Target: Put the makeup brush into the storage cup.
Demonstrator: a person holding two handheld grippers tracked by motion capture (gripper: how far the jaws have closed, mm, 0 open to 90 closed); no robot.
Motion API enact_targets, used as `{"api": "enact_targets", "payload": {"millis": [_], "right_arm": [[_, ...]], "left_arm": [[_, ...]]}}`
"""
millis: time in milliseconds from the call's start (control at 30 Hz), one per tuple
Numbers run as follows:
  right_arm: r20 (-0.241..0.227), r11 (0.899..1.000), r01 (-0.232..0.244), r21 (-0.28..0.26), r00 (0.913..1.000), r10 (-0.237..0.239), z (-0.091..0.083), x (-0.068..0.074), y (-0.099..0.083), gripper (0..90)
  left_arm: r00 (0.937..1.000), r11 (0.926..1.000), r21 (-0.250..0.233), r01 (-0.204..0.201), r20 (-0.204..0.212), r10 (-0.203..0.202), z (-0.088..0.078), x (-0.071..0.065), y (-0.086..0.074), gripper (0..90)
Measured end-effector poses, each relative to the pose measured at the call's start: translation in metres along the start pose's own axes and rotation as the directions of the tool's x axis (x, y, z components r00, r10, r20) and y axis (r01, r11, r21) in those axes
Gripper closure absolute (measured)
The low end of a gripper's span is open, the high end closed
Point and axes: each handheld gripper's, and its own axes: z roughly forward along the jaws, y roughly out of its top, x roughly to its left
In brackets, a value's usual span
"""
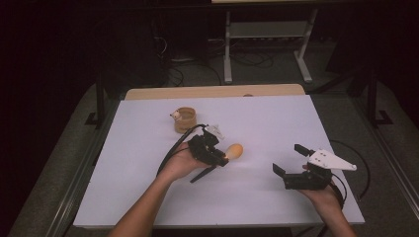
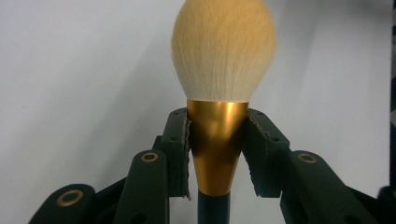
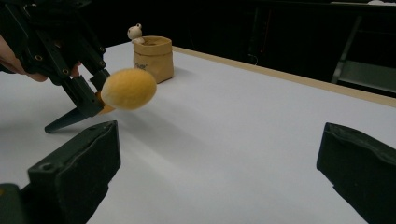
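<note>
Above the white tabletop [image 1: 276, 123], the left claw [image 2: 217, 154] pinches a makeup brush [image 2: 219, 70] by its tapered gold collar; the taper could let it slide free. Right claw [image 1: 291, 159] gapes empty.

Pretty dim room overall, most of the light lands on the white table top [image 1: 276, 128] in the middle of the frame, while everything around it drops off into near black. The far edge of the table shows a strip of bare light wood [image 1: 212, 92]. Grey carpet-looking floor [image 1: 267, 71] runs behind it toward the top of the frame, with a few dark cables [image 1: 180, 74] lying loose on it, upper middle. A pale metal rack or stand [image 1: 269, 34] sits at the top centre-right, legs splayed on the floor. Dark frame posts [image 1: 100, 101] stand at the table's left and right sides. Upper left is just darkness, can't make out any wall.
</note>
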Motion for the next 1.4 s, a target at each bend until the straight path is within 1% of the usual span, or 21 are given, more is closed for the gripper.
{"api": "enact_targets", "payload": {"millis": [67,133,267,400,500,533,633,700,733,800,833,867,900,933,1000,1033,1067,1167,1300,1333,1400], "right_arm": [[0.003,1.0,0.005,0.002,1.0,-0.005,0.0,0.0,0.0,0.0],[0.002,1.0,0.002,0.001,1.0,-0.002,-0.001,0.0,0.0,0.0],[0.001,1.0,0.004,0.002,1.0,-0.004,0.0,0.0,0.0,0.0],[0.0,1.0,0.0,0.004,1.0,0.0,0.0,0.0,0.0,0.0],[0.001,1.0,-0.006,0.007,1.0,0.006,-0.001,0.0,0.0,0.0],[0.002,1.0,0.0,-0.001,1.0,0.0,0.0,0.0,0.0,0.0],[0.002,1.0,0.002,-0.001,1.0,-0.002,0.0,0.0,0.0,0.0],[0.002,1.0,0.003,0.0,1.0,-0.003,0.0,0.0,0.0,0.0],[0.002,1.0,0.002,0.0,1.0,-0.002,0.0,0.0,0.0,0.0],[0.001,1.0,0.006,0.0,1.0,-0.006,0.0,0.0,0.0,0.0],[0.001,1.0,0.007,0.001,1.0,-0.007,0.0,0.0,0.0,0.0],[0.0,1.0,0.0,0.006,1.0,0.0,0.0,0.0,0.0,0.0],[0.001,1.0,0.006,0.001,1.0,-0.006,0.0,0.0,0.0,0.0],[0.002,1.0,0.001,0.002,1.0,-0.001,0.0,0.001,0.0,0.0],[0.002,1.0,0.002,0.0,1.0,-0.002,0.0,0.0,0.0,0.0],[0.002,1.0,0.005,0.0,1.0,-0.005,0.0,0.0,0.0,0.0],[0.002,1.0,0.005,0.001,1.0,-0.005,0.0,0.0,0.0,0.0],[0.001,1.0,0.006,-0.001,1.0,-0.006,0.0,0.0,0.0,0.0],[0.0,1.0,0.004,0.002,1.0,-0.004,0.0,0.0,0.0,0.0],[0.001,1.0,0.002,0.002,1.0,-0.002,0.0,0.001,0.0,0.0],[0.001,1.0,0.003,0.002,1.0,-0.003,0.0,0.001,0.0,0.0]], "left_arm": [[1.0,0.9999,-0.015,-0.006,-0.002,0.006,-0.003,0.0,0.0,63.4],[1.0,0.9992,-0.039,-0.003,0.0,0.003,-0.006,0.0,0.0,63.4],[1.0,0.9975,-0.071,-0.004,0.004,0.005,-0.012,0.002,0.0,63.4],[1.0,0.9948,-0.102,-0.004,0.004,0.004,-0.016,0.004,-0.001,63.4],[1.0,0.9919,-0.127,0.004,0.005,-0.004,-0.019,0.005,-0.002,63.4],[1.0,0.9903,-0.139,0.006,0.006,-0.005,-0.021,0.005,-0.002,63.4],[1.0,0.9867,-0.163,0.0,0.009,0.002,-0.025,0.005,-0.002,63.5],[1.0,0.9836,-0.181,0.001,0.009,0.0,-0.028,0.005,-0.002,63.4],[0.9999,0.9819,-0.189,0.007,0.015,-0.004,-0.029,0.006,-0.003,63.4],[0.9999,0.9793,-0.203,0.005,0.014,-0.002,-0.031,0.007,-0.003,63.4],[1.0,0.9791,-0.203,0.003,0.008,-0.001,-0.032,0.008,-0.004,63.4],[1.0,0.9777,-0.21,0.004,0.008,-0.003,-0.033,0.009,-0.004,63.4],[0.9999,0.9749,-0.222,0.012,0.012,-0.01,-0.034,0.009,-0.004,63.4],[1.0,0.9751,-0.222,0.004,0.007,-0.002,-0.036,0.01,-0.004,63.4],[1.0,0.9709,-0.239,0.006,0.008,-0.005,-0.037,0.01,-0.005,63.4],[1.0,0.9702,-0.242,0.003,0.007,-0.001,-0.038,0.011,-0.005,63.4],[0.9999,0.9681,-0.25,0.009,0.008,-0.007,-0.039,0.01,-0.005,63.4],[1.0,0.9636,-0.267,0.002,0.004,-0.001,-0.041,0.01,-0.005,63.4],[1.0,0.9549,-0.297,-0.004,-0.001,0.004,-0.045,0.011,-0.006,63.4],[1.0,0.9515,-0.308,0.003,0.001,-0.002,-0.046,0.011,-0.006,63.4],[1.0,0.9511,-0.309,-0.003,-0.002,0.002,-0.048,0.011,-0.006,63.4]]}}
